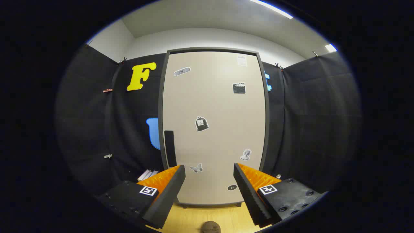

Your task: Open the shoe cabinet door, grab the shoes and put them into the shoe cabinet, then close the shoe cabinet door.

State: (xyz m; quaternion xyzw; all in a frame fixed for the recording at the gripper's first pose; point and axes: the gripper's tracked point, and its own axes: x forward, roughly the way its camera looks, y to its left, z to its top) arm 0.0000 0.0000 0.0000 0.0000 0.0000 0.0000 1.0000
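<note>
Shoe cabinet door (pixel 213 126) is standing shut ahead of us, its dark handle (pixel 170 148) along the left edge; we are holding our gripper (pixel 209 181) wide open, empty, over wooden floor (pixel 207 215).

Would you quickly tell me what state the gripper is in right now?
Gripper: open, holding nothing, fingers spread wide and facing the closed shoe cabinet door.

Your gripper (pixel 209 168) has its fingers spread wide with nothing between them, facing the closed shoe cabinet door (pixel 213 129). Its dark handle (pixel 170 148) sits just beyond your left finger (several small stickers dot the door). The cabinet stands on a wooden floor (pixel 207 215).
</note>
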